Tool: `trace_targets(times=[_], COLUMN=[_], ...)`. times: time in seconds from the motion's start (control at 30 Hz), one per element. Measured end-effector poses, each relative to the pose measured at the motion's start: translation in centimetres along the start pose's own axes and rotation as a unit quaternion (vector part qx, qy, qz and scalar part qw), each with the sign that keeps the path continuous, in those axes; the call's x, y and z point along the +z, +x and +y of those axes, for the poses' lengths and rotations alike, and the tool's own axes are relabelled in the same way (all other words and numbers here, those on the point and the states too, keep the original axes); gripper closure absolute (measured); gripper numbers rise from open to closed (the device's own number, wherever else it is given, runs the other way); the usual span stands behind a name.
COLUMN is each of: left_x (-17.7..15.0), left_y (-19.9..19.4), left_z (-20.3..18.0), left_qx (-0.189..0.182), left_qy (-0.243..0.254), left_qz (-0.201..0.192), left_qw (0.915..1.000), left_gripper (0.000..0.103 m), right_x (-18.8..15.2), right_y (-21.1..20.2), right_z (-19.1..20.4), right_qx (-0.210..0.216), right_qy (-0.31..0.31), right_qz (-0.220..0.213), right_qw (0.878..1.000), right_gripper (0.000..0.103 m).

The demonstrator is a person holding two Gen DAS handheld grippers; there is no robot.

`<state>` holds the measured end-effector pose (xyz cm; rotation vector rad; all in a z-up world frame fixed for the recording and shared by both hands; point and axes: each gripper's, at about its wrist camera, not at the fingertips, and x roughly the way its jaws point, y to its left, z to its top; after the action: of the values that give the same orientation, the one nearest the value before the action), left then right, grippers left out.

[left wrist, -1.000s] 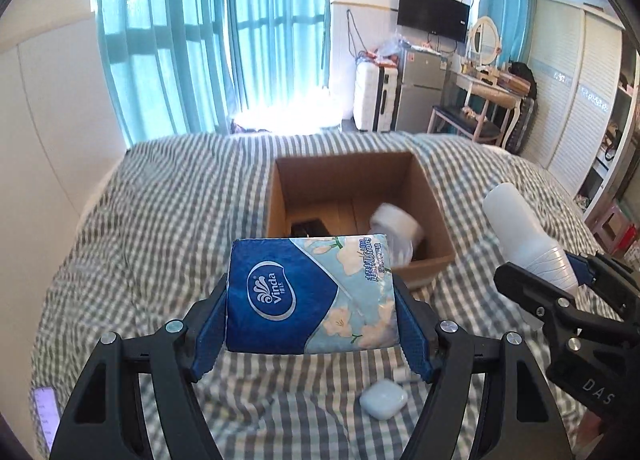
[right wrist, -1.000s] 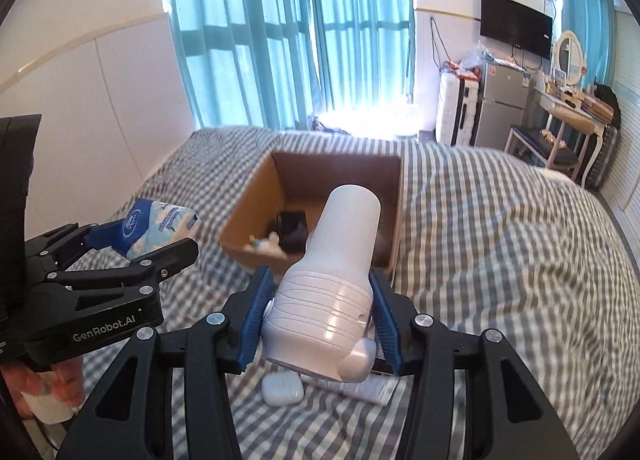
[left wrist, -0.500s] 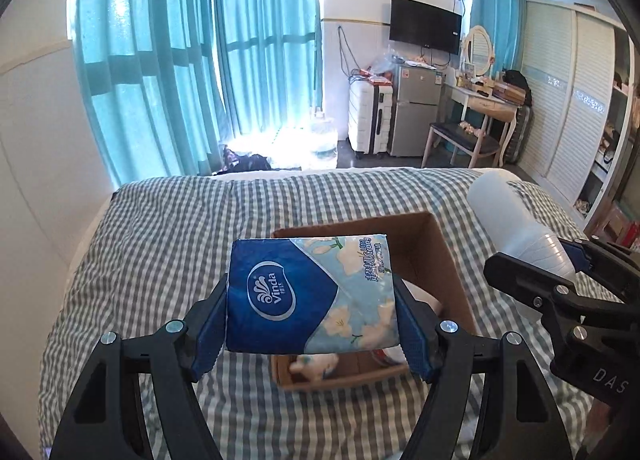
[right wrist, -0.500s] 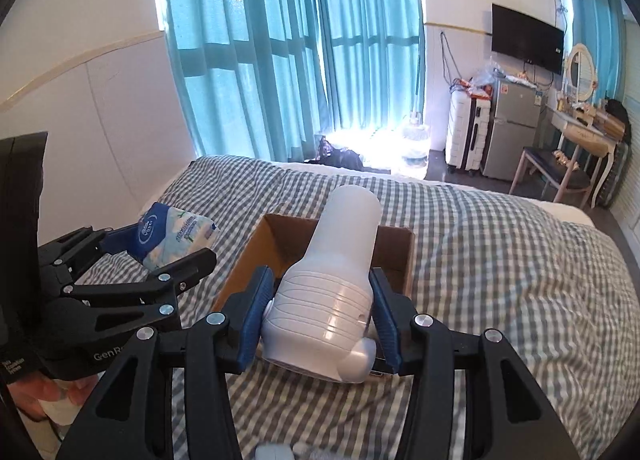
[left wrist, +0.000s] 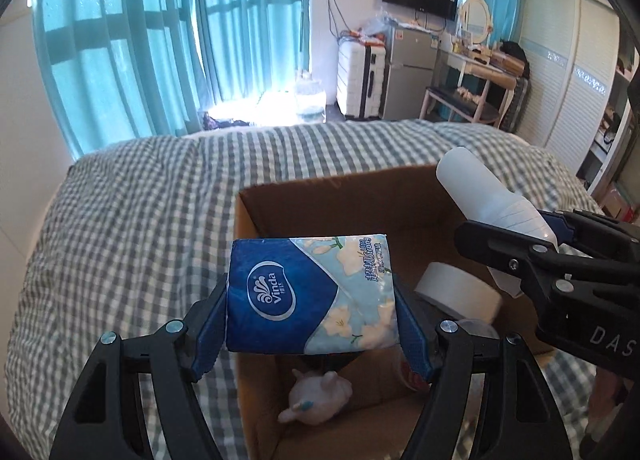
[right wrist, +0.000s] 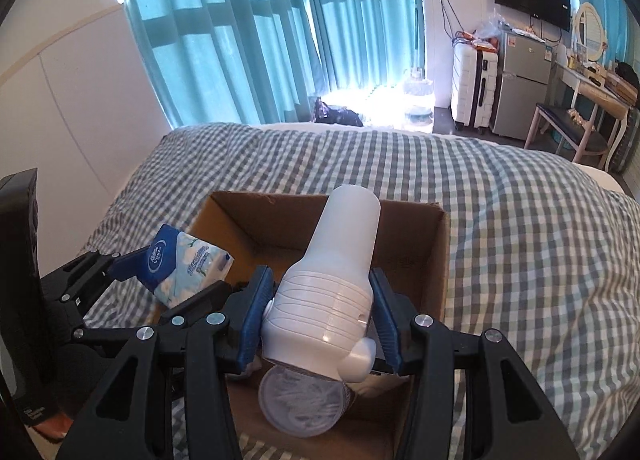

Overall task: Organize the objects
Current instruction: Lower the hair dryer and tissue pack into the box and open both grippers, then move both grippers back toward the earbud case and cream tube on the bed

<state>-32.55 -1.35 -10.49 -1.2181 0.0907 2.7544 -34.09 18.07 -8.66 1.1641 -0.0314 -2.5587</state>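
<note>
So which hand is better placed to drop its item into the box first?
Probably the right. Its gripper holds the white bottle over the middle of the cardboard box. The left gripper holds the tissue pack nearer the box's left wall.

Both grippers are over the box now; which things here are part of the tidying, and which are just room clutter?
Job: tissue pack in left gripper; white bottle in right gripper; cardboard box; tape roll and toy inside.

Lying about: suitcase, fridge, television, curtains.

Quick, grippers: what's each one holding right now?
Left gripper: shut on the tissue pack.
Right gripper: shut on the white bottle.
</note>
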Motion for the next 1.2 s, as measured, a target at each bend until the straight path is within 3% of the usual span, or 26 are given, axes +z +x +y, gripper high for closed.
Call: trace_targets(times=[0.2,0.4,0.43,0.5,0.7,0.93,1.2], left_x=[-0.1,0.1,0.2,0.3,0.7,1.4,-0.3], left_y=[1.1,0.8,0.6,-0.2,-4.2,-11.1,-18.0], left_z=[-0.1,-0.4,-0.5,-0.6,-1.0,-0.9,-2.6], left_qx=[-0.010,-0.006,-0.007,-0.002,0.018,0.031,0.063], left_qy=[0.002,0.002,0.001,0.001,-0.002,-0.032,-0.045], left_qz=[-0.009,-0.015,-0.014,-0.019,-0.037,-0.051,-0.058], left_qw=[0.9999,0.9999,0.9999,0.9998,0.9992,0.9977,0.9953], left_gripper=[0.028,0.025,0.022,0.013,0.007,0.005,0.005], right_x=[-0.6,-0.5,-0.5,-0.2,0.4,0.2,-2.2], right_y=[1.8,0.7,0.2,-0.9,-5.8,-14.6,-22.8], right_z=[-1.0,-1.1,-1.1,-0.9,0.2,0.9,1.3], right_qx=[0.000,0.013,0.014,0.018,0.019,0.005,-0.026], right_qy=[0.004,0.011,0.012,0.014,-0.015,-0.055,-0.110], right_qz=[0.006,-0.008,-0.016,-0.027,-0.056,-0.093,-0.118], right_qw=[1.000,1.000,1.000,0.999,0.998,0.994,0.987], right_gripper=[0.055,0.054,0.052,0.038,0.027,0.026,0.026])
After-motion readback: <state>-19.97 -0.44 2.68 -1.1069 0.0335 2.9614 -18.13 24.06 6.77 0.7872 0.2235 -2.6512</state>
